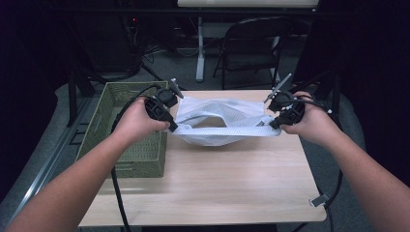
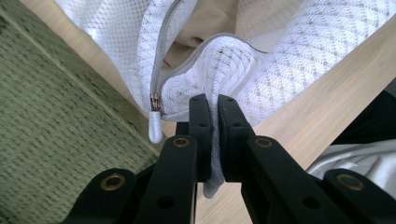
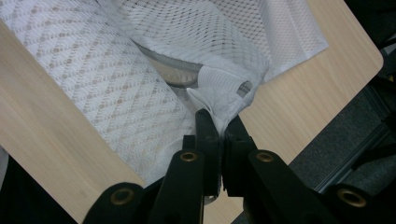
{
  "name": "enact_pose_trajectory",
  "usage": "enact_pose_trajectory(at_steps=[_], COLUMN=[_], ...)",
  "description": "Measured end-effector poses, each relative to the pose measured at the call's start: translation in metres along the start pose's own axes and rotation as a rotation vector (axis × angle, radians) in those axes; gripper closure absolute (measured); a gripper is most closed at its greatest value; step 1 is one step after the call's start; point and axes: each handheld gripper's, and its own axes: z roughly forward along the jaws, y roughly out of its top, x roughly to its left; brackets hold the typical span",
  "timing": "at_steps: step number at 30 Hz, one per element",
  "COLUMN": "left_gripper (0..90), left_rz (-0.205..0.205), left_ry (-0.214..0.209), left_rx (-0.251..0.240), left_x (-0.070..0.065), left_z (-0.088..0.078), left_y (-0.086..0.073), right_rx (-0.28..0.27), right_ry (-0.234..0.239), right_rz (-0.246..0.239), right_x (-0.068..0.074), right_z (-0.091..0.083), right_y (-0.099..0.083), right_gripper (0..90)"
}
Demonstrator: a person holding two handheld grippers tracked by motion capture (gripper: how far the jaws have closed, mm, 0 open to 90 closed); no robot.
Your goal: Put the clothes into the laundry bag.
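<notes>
A white mesh laundry bag (image 1: 217, 123) lies on the far half of the wooden table (image 1: 212, 183), its zipped mouth pulled open into a gap. My left gripper (image 1: 172, 127) is shut on the bag's left end, the mesh (image 2: 219, 70) pinched between its jaws. A white zipper pull (image 2: 155, 126) hangs just left of those jaws. My right gripper (image 1: 274, 124) is shut on the bag's right end, clamping a bunched fold of mesh (image 3: 219, 86). The front edge of the bag is stretched taut between the two grippers.
A green woven basket (image 1: 126, 128) stands at the table's left side, right beside my left hand. A folding chair (image 1: 251, 48) and a table leg stand on the floor beyond the far edge. The near half of the table is bare wood.
</notes>
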Motion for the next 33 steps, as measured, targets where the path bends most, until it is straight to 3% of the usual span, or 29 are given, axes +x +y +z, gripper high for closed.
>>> enact_pose_trajectory(at_steps=[9,15,25,33], left_gripper=[85.5,85.4,85.1,84.7], left_rz=[0.005,-0.002,-0.003,-0.003], left_ry=[-0.027,-0.035,-0.064,-0.064], left_rx=[-0.019,0.0,-0.014,-0.01], left_x=[-0.006,-0.009,-0.018,-0.026], left_z=[0.013,0.025,0.044,0.058], left_y=[-0.021,-0.033,-0.055,-0.068], right_rx=[-0.023,-0.009,-0.013,-0.015], right_ry=[0.021,0.037,0.091,0.089], right_rz=[0.021,0.018,0.031,0.032], right_x=[0.013,0.024,0.033,0.044], right_z=[0.008,0.015,0.029,0.039], right_y=[-0.014,-0.021,-0.04,-0.052], right_gripper=[87.2,87.1,86.7,85.9])
